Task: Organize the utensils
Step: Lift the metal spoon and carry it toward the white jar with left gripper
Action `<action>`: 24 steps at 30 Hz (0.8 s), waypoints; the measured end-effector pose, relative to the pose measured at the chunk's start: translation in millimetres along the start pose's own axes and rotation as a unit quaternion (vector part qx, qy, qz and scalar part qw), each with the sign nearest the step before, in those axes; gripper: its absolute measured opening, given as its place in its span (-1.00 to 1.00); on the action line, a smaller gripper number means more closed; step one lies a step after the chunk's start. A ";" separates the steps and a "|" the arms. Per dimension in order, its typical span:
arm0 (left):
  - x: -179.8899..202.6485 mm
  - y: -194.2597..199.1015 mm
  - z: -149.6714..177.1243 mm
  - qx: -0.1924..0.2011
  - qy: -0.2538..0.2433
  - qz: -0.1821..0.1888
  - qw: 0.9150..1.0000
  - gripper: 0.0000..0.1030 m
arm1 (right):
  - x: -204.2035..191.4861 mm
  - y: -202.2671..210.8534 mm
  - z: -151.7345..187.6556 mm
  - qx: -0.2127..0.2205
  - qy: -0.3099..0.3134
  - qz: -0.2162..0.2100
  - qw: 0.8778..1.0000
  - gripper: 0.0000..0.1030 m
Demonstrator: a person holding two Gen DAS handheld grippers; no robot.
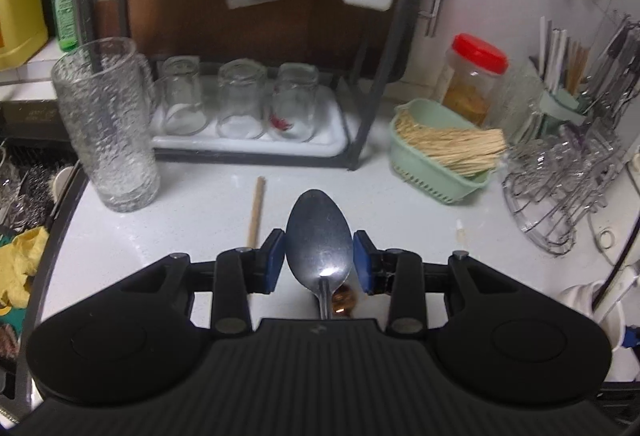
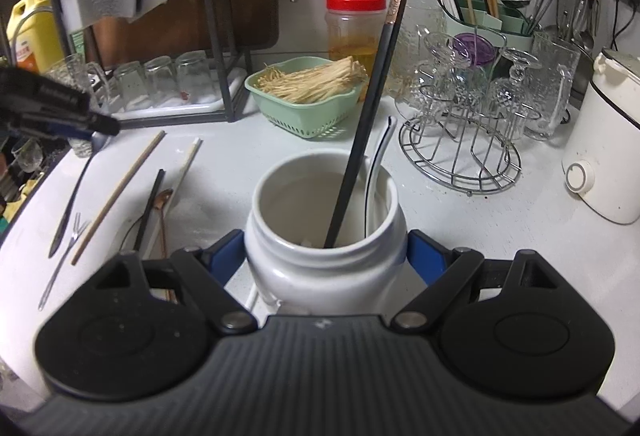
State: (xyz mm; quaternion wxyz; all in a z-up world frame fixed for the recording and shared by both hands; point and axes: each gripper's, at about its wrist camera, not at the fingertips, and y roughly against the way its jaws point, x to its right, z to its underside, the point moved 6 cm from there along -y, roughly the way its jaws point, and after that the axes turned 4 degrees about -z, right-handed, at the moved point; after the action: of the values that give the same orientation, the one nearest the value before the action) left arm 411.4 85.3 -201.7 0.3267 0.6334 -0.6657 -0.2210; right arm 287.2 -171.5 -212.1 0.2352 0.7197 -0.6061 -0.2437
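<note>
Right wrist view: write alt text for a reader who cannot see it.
The right tongs clamp a white ceramic jar standing on a white counter, with a black chopstick and a white utensil leaning inside. To the left lie a wooden chopstick, a small fork and more loose utensils; the left tongs hold a spoon.

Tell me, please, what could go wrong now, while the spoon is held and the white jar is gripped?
1. The left gripper holds the grey metal spoon only by the edges of its smooth bowl, so it may slip or swing.
2. The tall black chopstick leans far out of the round white ceramic jar; the spoon could knock it on the way in.
3. The right gripper clamps the jar's curved body, so a push may turn or tip it.
</note>
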 end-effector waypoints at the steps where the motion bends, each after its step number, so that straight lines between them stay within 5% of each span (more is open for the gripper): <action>1: 5.5 3.2 -2.1 0.006 -0.003 0.008 1.000 -0.18 | 0.3 -0.3 -0.3 0.000 0.001 -0.002 1.000 0.73; 24: 126.3 23.4 -60.8 0.060 -0.012 0.126 0.990 -0.18 | -0.3 -1.7 -1.0 -0.004 0.013 -0.015 1.000 0.73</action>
State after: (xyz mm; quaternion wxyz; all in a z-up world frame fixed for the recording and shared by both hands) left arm 440.6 -29.9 -123.7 0.3056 0.5598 -0.7563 -0.1455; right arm 289.0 -170.9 -212.4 0.2423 0.7309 -0.5909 -0.2407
